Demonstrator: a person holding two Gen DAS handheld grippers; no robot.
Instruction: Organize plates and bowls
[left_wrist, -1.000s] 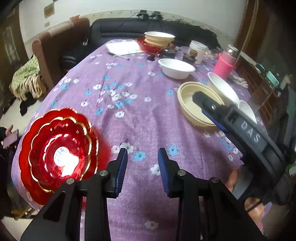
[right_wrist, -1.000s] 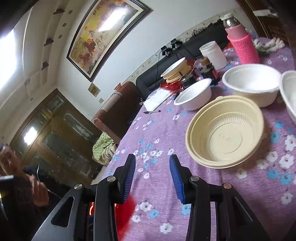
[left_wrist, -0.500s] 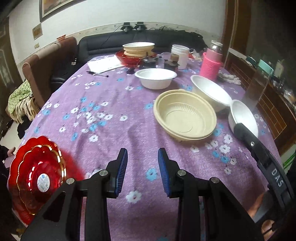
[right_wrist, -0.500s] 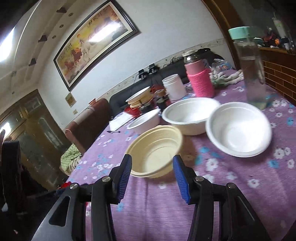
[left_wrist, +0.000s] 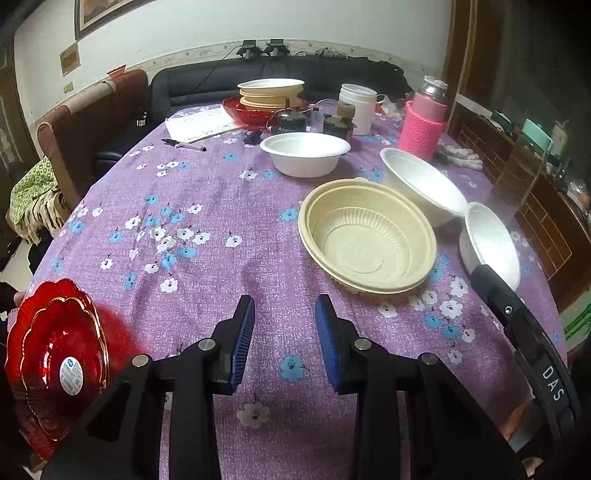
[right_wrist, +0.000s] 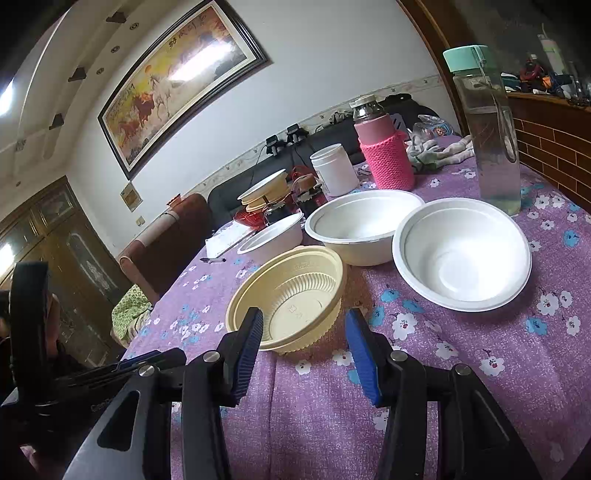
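While both grippers hang over the purple floral tablecloth (left_wrist: 207, 192), no dish is held. At far left in the left wrist view, a stack of red scalloped plates with gold trim (left_wrist: 55, 354) sits at the table's near edge. The left gripper (left_wrist: 284, 339) is just right of it, jaws a narrow gap apart with only cloth between the blue pads. Right of centre lies the beige ribbed bowl (left_wrist: 365, 236), apparently two nested, upright. Behind it stands a white foam bowl (left_wrist: 304, 153); to its right a larger white bowl (left_wrist: 424, 184) tilts against a small white bowl (left_wrist: 487, 240). At the far end, beige and white dishes are stacked on a red plate (left_wrist: 269, 94). A pink knit-sleeved flask (left_wrist: 423, 123) stands near the right edge.

From the right wrist view, the right gripper (right_wrist: 304, 350) has its jaws moderately apart and empty, pointing at the beige ribbed bowl's near rim without touching it. A clear water bottle (right_wrist: 487, 122) stands at far right.
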